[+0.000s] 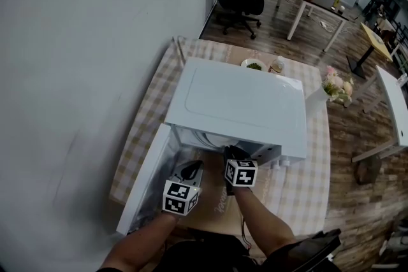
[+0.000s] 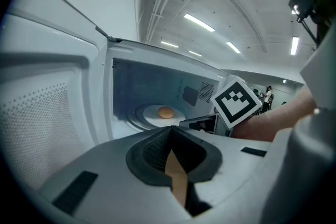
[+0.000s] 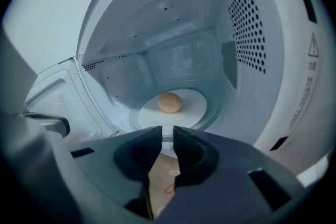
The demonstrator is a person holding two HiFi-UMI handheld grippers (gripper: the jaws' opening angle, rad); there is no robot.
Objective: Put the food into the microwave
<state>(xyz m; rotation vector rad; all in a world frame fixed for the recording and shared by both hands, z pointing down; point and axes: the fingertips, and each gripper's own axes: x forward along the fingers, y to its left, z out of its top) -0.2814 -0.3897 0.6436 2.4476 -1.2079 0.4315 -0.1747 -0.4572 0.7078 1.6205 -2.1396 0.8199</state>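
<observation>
Food (image 3: 169, 103) crosswise on turntable (image 3: 203, 107); left hand-held gripper (image 2: 170, 131) closed, right hand-held gripper (image 3: 167, 132) slit-open, empty.

The head view looked steeply down on the white boxy microwave (image 1: 237, 108), while both gripper views faced closely into its cavity, sharing the round white turntable (image 2: 148, 114).
</observation>
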